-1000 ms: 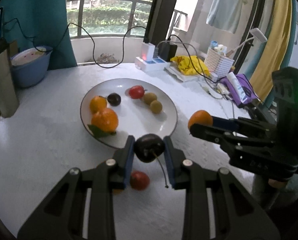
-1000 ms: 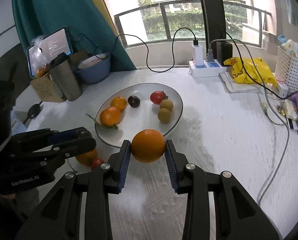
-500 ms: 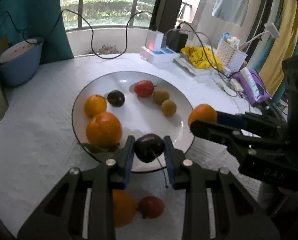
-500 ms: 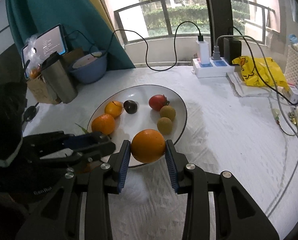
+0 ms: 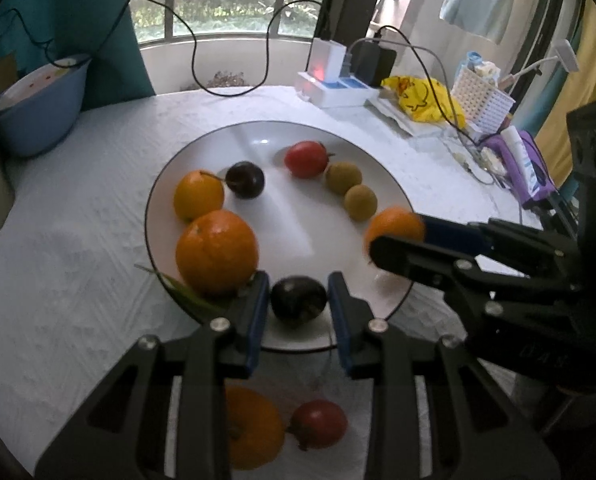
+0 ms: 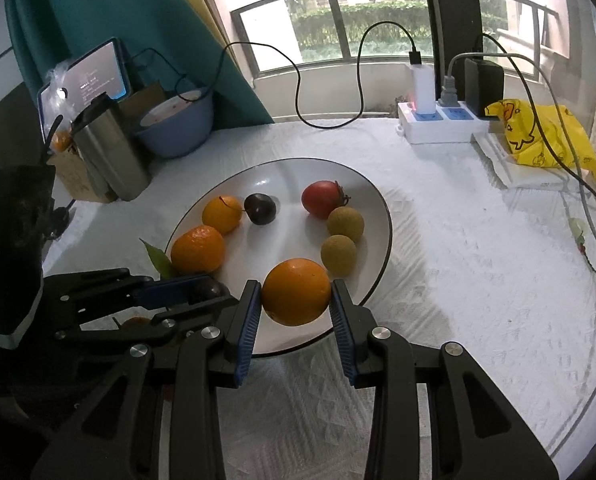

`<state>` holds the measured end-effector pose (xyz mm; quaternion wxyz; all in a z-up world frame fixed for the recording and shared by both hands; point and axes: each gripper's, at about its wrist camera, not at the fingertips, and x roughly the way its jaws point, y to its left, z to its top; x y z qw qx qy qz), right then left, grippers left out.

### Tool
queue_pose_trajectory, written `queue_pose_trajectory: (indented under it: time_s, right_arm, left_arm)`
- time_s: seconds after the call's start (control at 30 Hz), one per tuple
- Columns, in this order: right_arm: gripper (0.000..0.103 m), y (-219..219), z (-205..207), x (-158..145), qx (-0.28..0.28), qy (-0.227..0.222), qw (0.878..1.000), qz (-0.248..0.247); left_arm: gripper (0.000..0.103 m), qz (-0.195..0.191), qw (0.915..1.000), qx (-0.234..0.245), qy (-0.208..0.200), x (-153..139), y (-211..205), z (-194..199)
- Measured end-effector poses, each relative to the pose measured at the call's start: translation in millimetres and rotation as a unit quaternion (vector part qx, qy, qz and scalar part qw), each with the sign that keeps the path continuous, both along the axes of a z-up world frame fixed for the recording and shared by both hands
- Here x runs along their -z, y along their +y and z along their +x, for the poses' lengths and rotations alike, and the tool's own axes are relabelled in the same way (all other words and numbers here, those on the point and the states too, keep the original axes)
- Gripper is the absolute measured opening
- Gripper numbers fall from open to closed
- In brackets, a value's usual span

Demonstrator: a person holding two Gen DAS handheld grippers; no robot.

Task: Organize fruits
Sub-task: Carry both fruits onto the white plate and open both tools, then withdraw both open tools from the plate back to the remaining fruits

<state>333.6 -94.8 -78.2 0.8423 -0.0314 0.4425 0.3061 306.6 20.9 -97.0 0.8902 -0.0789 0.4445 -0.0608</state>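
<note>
We see the left gripper (image 5: 299, 305) closed on a dark plum (image 5: 298, 299) over the near rim of the white plate (image 5: 393, 192); the plum is round, glossy, almost black, with no clear long axis. The right gripper (image 6: 296, 295) clamps a round orange (image 6: 296, 291), bright and dimpled, above the same rim.

left wrist cam low and close over white plate (image 5: 282, 342) near rim, facing window, right wrist cam close beside it, same heading, both share plate and power strip (image 6: 437, 128)
</note>
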Motion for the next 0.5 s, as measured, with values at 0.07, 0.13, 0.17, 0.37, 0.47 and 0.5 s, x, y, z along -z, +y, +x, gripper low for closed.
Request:
queue_pose_trajectory:
  time_s: [0.07,0.13,0.17,0.37,0.47,0.5]
  right_arm:
    - [0.037,-0.1,0.2,-0.3,0.003,-0.001,1.000,-0.002]
    - [0.037,-0.4,-0.3,-1.3,0.007,-0.004,1.000,-0.004]
    - [0.037,-0.8,-0.9,-2.3,0.009,-0.005,1.000,-0.005]
    - [0.037,-2.5,-10.2,-11.6,0.012,-0.016,1.000,-0.004]
    - [0.037,-2.5,-17.0,-18.2,0.012,-0.023,1.000,-0.004]
    - [0.037,-2.3,-20.0,-20.6,0.012,-0.026,1.000,-0.005]
  left_arm:
    - [0.034,0.003,1.0000,-0.001,-0.001,-1.6,-0.1,-1.4]
    - [0.035,0.005,1.0000,-0.003,-0.004,-3.6,-0.2,-3.6]
    - [0.036,0.006,1.0000,-0.004,-0.005,-4.7,0.0,-5.1]
    - [0.045,0.008,0.9997,-0.014,-0.020,-15.3,3.4,-17.8]
    - [0.045,0.007,0.9992,-0.021,-0.032,-22.5,7.9,-28.5]
    - [0.045,0.007,0.9991,-0.024,-0.036,-24.4,9.4,-32.0]
